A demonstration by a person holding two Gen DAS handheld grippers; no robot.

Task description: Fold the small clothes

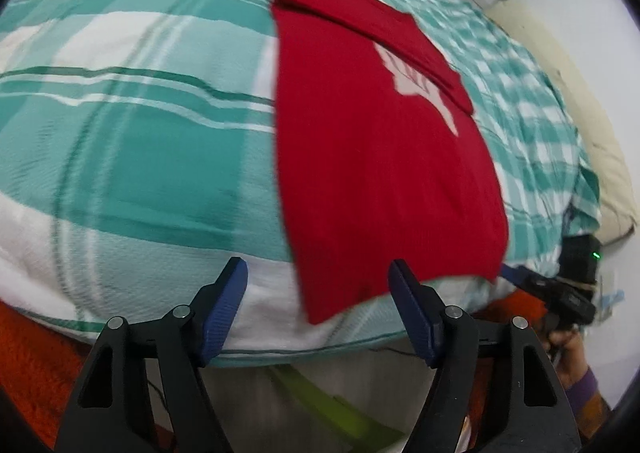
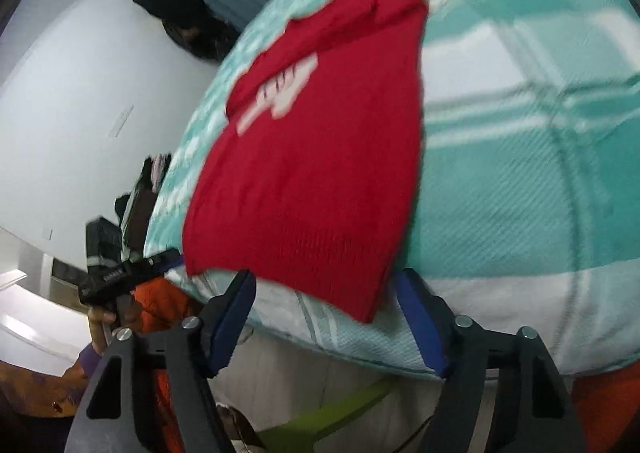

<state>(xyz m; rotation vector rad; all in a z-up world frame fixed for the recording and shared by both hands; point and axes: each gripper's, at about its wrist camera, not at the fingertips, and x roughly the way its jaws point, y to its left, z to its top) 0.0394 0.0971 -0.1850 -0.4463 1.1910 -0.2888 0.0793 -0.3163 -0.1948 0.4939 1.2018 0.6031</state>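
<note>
Lying flat on the teal-and-white checked bed cover, the red garment sits just ahead of both tongs, one side folded over its white print. Left tongs and right tongs both stand apart, gripping nothing, near its closest hem.

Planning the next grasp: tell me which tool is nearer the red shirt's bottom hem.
Roughly equal. The left tool and right tool both hang open at the red shirt hem's corners.
</note>
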